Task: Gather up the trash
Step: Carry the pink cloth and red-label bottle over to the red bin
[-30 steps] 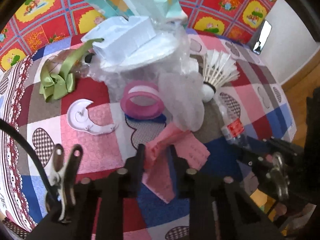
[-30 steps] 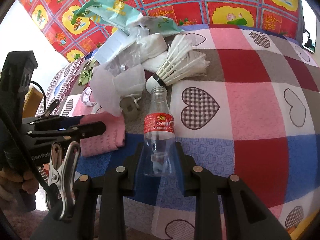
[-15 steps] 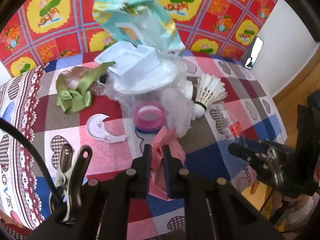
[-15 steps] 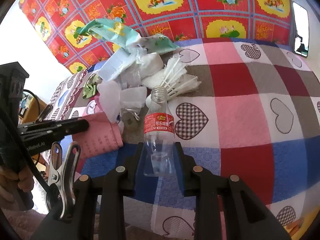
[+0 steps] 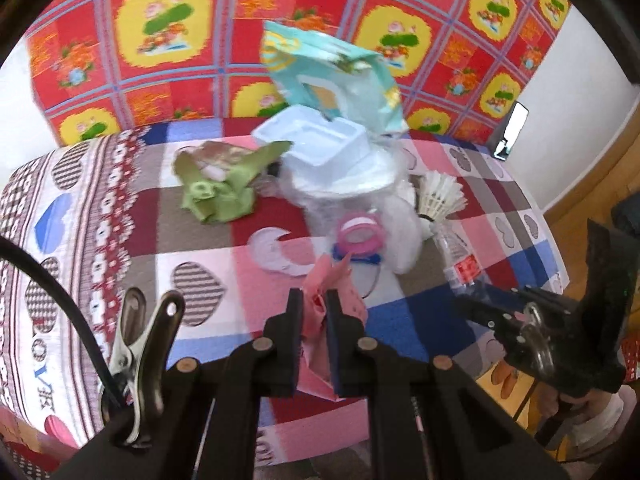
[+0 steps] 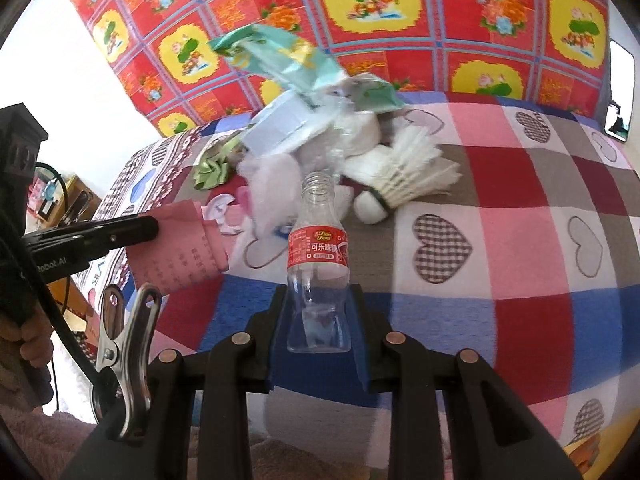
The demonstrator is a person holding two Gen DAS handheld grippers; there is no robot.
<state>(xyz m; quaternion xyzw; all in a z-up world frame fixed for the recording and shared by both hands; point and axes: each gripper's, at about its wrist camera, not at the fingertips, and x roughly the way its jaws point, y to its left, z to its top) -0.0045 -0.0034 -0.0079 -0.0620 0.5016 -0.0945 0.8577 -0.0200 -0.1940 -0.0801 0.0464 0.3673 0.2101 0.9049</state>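
The clear bottle [image 6: 319, 268] between the right tool's fingers wears a red label with white Chinese characters, of which "可乐味" can be read. To its left, the side of the other tool [image 6: 60, 248] shows "Robot.AI", its beginning cut off. The cloth [image 5: 40, 344] left of the left tool carries "LOVE" sideways.

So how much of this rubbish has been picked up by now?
Nothing looks binned yet. In hand: the left gripper pinches pink paper; the right gripper clamps an empty bottle. Left on the bedspread: shuttlecock, green ribbon, foam box, pink ring.
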